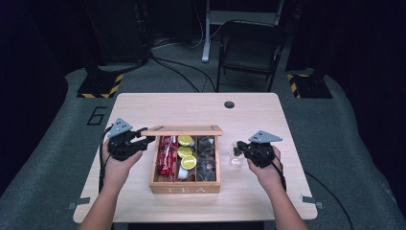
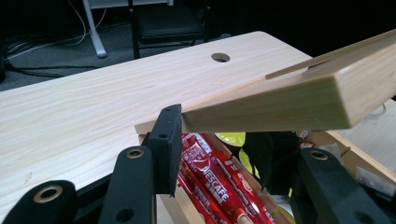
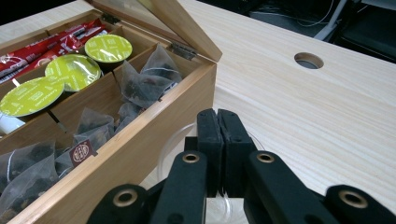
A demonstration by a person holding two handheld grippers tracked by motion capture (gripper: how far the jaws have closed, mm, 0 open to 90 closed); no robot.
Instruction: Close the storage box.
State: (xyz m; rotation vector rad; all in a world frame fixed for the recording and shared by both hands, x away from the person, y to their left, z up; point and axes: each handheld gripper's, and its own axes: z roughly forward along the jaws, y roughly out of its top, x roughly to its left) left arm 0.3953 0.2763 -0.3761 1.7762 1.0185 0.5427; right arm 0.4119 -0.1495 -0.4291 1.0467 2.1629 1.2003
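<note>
Lid control first: left claw clamped tight on the left end of the hinged lid, holding it raised and tilted over the wooden tea box at mid-surface. Keep that grip firm and level, pressing square on the lid's edge rather than at its corner, to avoid twisting the hinges or dragging the box sideways. Hold the lid high enough to leave clear access from the right to all three compartments: red Nescafé sticks on the left, green capsules in the middle, pyramid tea bags on the right. Right claw pressed fully together, poised over the rim of the clear glass cup standing just beside the box's right wall; hard to tell whether pinching the thin glass wall or gripping nothing at all. Judging by that layout, likely next: fetching a tea bag for the cup. Open the right claw before entering the box, come in from above over the right wall, pinch a single bag by its upper point, and lift straight up, well clear of the lid's underside. Avoid nudging the cup, light and easily tipped.
</note>
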